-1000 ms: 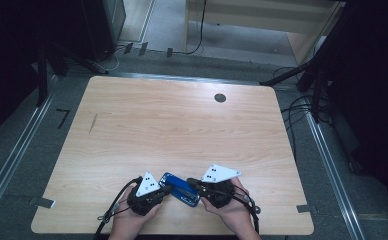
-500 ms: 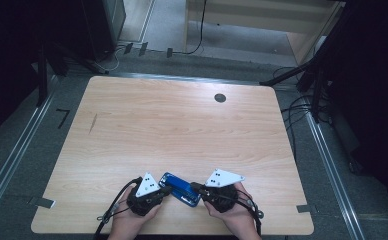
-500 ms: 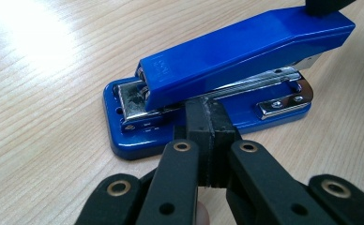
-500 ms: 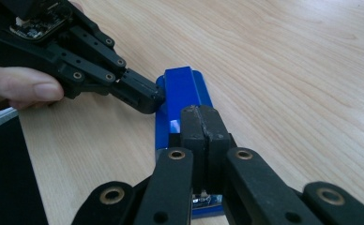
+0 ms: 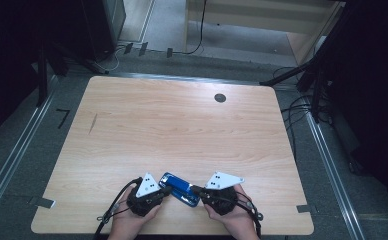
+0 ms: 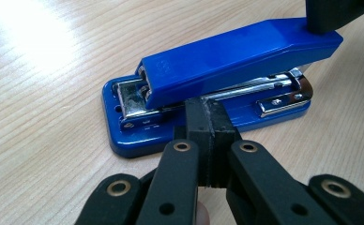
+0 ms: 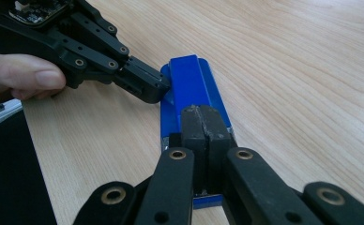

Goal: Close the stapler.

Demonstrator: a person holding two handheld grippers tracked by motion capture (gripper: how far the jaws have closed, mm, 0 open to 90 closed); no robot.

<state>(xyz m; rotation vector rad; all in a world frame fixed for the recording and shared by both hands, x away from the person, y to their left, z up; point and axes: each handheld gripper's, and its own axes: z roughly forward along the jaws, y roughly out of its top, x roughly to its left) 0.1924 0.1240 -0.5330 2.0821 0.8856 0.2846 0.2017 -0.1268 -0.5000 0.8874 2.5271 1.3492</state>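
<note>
A blue stapler (image 5: 180, 189) lies flat on the wooden table (image 5: 182, 130) near its front edge, between my two grippers. In the left gripper view the stapler (image 6: 227, 61) lies crosswise, its metal magazine showing. My left gripper (image 6: 207, 112) is shut, and its tips touch the stapler's side between base and top arm. My right gripper (image 7: 202, 117) is also shut and rests its tips on top of the stapler (image 7: 189, 79), at its rear end. From above, the left gripper (image 5: 168, 190) and the right gripper (image 5: 194, 189) meet the stapler from either side.
A dark round grommet (image 5: 220, 98) sits in the table's far right part. A short dark mark (image 5: 93, 123) lies at the left. Cables (image 5: 297, 115) run on the floor beyond the right edge. A hand (image 7: 16, 77) holds the left gripper.
The right gripper has shifted slightly toward the table's near edge. The stapler and the left gripper stay about where they were.
</note>
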